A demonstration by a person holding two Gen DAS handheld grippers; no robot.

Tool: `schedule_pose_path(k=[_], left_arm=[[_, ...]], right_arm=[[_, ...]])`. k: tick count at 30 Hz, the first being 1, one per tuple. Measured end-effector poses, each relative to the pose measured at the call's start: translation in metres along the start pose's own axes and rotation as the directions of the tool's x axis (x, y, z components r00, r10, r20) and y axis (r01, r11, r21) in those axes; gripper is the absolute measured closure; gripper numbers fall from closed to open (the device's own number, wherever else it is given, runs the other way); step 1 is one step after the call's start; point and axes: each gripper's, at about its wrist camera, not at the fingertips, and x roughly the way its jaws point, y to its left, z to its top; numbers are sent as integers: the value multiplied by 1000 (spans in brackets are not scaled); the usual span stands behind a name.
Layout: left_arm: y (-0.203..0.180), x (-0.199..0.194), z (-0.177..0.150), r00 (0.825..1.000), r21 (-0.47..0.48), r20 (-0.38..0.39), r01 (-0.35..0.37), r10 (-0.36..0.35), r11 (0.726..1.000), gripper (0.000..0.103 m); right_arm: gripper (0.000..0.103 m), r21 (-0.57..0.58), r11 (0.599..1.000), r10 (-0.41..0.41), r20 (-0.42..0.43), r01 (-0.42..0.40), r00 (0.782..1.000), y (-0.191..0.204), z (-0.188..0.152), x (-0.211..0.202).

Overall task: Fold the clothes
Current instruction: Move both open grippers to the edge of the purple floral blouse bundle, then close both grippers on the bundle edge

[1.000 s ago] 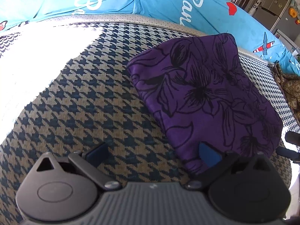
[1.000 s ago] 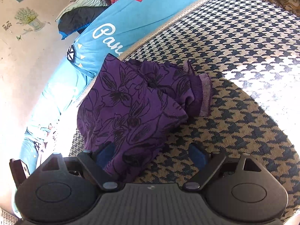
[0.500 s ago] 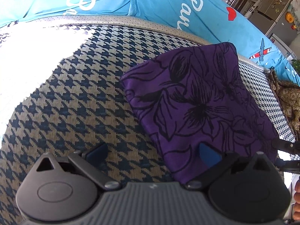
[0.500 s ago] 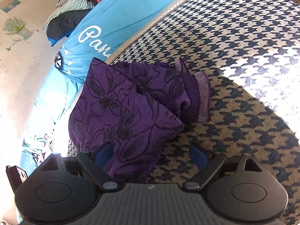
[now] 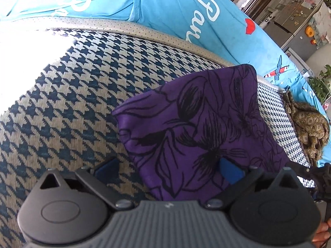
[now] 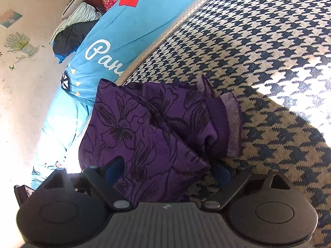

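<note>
Lying folded on the houndstooth cushion (image 5: 62, 107) is the purple floral garment (image 5: 206, 128), a compact bundle with black flower outlines. The left claw (image 5: 168, 168) stands wide open at its near corner: the blue pad of one finger (image 5: 107, 166) is over bare cushion, the other pad is over the purple cloth, and the garment's lower edge passes between them. I cannot tell if the pads touch the fabric.

From the right wrist view, the same purple floral garment (image 6: 149, 128) shows its layered side, with a ribbed cuff (image 6: 233, 124) in paler purple sticking out toward the sunlit part of the houndstooth cushion (image 6: 269, 62). The right claw (image 6: 167, 172) is also spread wide, one pad on each side of the folded corner nearest to it, and it grips nothing that I can see.

Behind the cushion runs a bright blue cover with white script (image 5: 186, 10). At the far right of the left view a brown patterned cloth (image 5: 308, 128) lies crumpled, well apart from the garment, and part of the person's hand (image 5: 322, 233) shows at the lower right edge
</note>
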Motion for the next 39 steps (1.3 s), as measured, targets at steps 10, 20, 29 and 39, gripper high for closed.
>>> schedule_pose_path(k=[10,20,29,39], left_arm=[[3,18,18,994,-27,20,107,-107,994,0],[-3,28,22,989,-33,35,144,-143,989,0],[-5,34,24,970,-80,24,241,-240,967,0],[-55,41,8,998,176,54,19,-29,984,1]], right_arm=[[12,14,998,62,10,-62,998,0,10,18],[12,-42,995,96,3,-96,995,18,13,44],[13,-53,992,117,-6,-117,993,19,13,47],[27,-192,980,51,-2,-51,999,34,6,49]])
